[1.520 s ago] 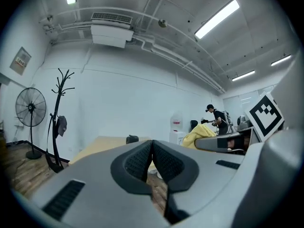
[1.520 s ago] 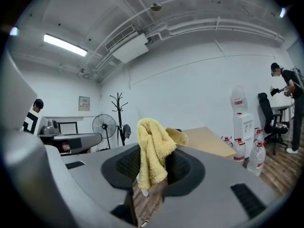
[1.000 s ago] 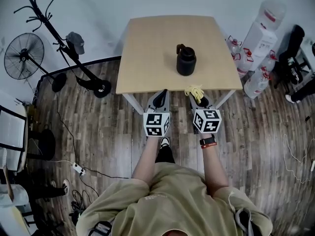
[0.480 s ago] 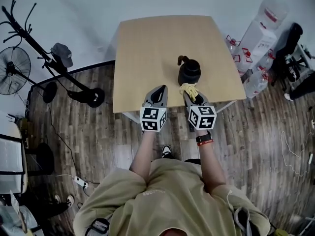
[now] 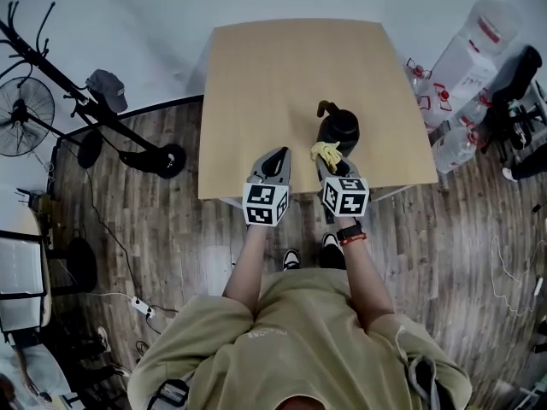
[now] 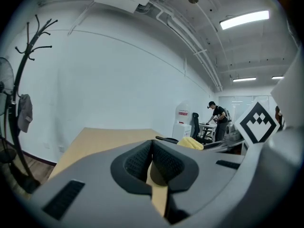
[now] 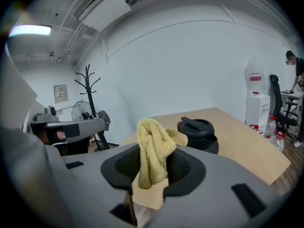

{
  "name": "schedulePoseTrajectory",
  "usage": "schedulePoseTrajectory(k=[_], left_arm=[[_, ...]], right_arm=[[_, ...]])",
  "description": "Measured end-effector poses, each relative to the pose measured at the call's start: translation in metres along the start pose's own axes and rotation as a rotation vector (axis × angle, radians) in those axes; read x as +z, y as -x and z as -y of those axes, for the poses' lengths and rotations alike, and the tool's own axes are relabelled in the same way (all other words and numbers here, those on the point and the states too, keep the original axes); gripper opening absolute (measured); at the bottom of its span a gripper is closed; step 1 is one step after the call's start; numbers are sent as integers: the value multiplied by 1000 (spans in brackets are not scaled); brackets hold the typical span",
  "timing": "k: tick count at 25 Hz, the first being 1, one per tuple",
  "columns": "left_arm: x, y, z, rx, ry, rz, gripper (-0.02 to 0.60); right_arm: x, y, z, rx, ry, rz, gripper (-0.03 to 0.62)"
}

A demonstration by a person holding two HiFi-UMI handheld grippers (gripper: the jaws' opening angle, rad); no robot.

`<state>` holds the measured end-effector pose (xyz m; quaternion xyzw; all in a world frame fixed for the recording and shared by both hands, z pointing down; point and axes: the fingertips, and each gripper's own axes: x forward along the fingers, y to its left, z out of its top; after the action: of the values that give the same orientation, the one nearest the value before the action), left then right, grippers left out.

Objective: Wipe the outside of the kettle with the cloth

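The black kettle [image 5: 340,131] stands unheld near the table's [image 5: 256,75] front right edge. The yellow cloth [image 7: 153,151] is clenched by the right gripper [image 5: 333,162]; the left gripper [image 5: 273,162] is closed, empty. Wiped unsteadied, the kettle could be shoved or tipped.

The cloth [image 7: 152,151] is nubbly terry, the kettle [image 7: 202,132] smooth and black, the table [image 5: 282,84] matt pale wood.

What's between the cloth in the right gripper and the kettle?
Nothing visible. The right gripper holds the yellow cloth just short of the black kettle, with only bare table between them. The left gripper sits off to the left, out of that path.
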<state>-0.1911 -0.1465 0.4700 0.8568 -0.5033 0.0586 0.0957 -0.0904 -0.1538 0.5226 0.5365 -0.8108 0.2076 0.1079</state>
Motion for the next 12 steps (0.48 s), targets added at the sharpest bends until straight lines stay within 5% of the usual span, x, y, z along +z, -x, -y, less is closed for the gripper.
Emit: schedulePoseTrajectory(k=[12], left_arm=[[-5, -24, -47, 83, 28, -26, 25]], right_arm=[[-17, -97, 27, -79, -45, -110, 143]])
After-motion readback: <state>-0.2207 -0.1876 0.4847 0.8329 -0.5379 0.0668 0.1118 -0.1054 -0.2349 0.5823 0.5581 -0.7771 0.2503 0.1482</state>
